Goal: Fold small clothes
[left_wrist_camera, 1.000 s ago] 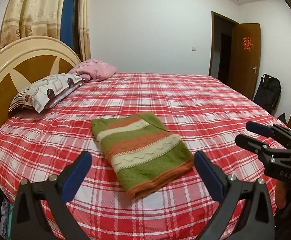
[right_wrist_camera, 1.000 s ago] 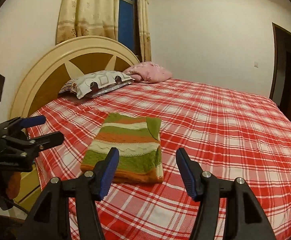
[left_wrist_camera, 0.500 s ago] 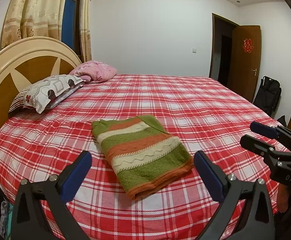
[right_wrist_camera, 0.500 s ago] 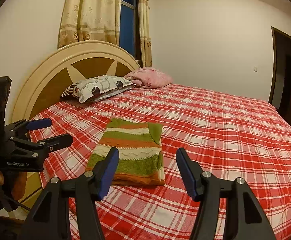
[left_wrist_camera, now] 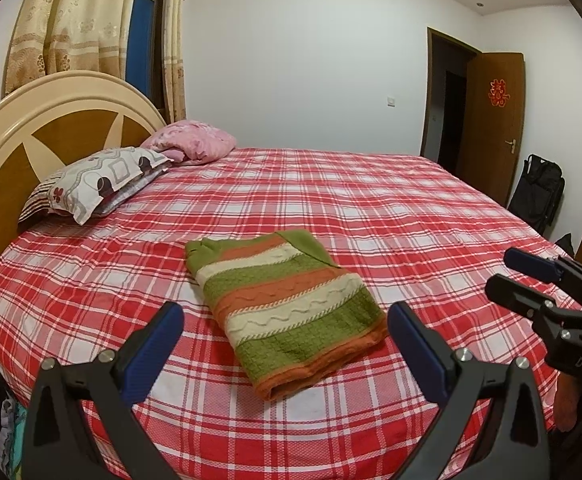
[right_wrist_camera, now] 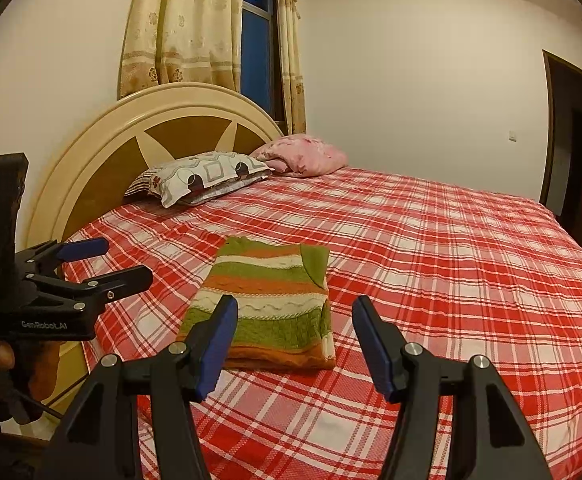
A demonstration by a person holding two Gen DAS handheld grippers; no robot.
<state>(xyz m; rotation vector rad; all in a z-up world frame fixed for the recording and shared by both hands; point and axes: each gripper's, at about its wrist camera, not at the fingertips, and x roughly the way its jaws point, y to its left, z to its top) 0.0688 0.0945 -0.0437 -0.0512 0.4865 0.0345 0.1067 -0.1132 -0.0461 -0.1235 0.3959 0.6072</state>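
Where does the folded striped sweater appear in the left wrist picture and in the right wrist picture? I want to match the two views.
Left wrist view: the striped sweater lies on the bed, centre of the picture, between the open fingers of the left gripper.
Right wrist view: the sweater lies left of centre, partly behind one finger of the right gripper.
Shared landmark: the patterned pillow by the headboard.

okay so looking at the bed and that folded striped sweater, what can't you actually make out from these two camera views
- Underside and inner layers of the folded sweater: hidden by its own top layer, both views.
- Room beyond the open door: too dark, left wrist view.
- Floor at the bed's near edge: blocked by the left gripper and right gripper.
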